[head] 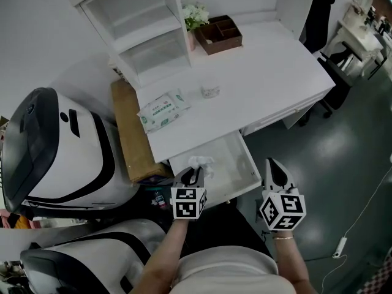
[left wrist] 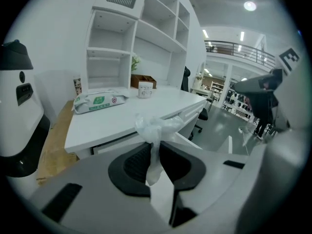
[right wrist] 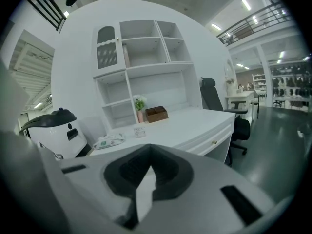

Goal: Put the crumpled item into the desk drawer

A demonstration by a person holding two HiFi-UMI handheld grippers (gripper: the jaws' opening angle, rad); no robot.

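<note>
1. Step in hand, as judged: carrying the item to the drawer, with release not yet made.
2. Noted at the left gripper point(head: 195, 171) point(left wrist: 155, 146): jaws drawn close together and pinching a white crumpled wad of thin plastic film point(head: 201, 162) point(left wrist: 157, 126) by its narrow neck. Bunched top seen standing clear above the pads, with a short tail hanging below them.
3. Located, by the head view, over the front left part of the pulled-out white desk drawer point(head: 239, 164). Judged to be held above the drawer floor rather than resting on it; contact not possible to settle.
4. Noted at the right gripper point(head: 275, 169) point(right wrist: 146, 169): jaws closed on each other with nothing between them. Held just off the drawer's front right corner, over the dark floor.
5. Recorded on the white desk point(head: 263, 72): a green-and-white soft pack of wipes point(head: 162, 109), a small clear cup point(head: 210, 91), a brown wooden compartment box point(head: 218, 34) and a small bunch of white flowers point(head: 195, 15). All well apart from the drawer and clear of the path.
6. Called for next, as judged: lowering the left gripper into the bare drawer interior, then parting the jaws enough for the wad to drop behind the front wall.
7. Risk noted: thin film liable to cling to a pad on release. Withdrawal best made slowly and straight up.
</note>
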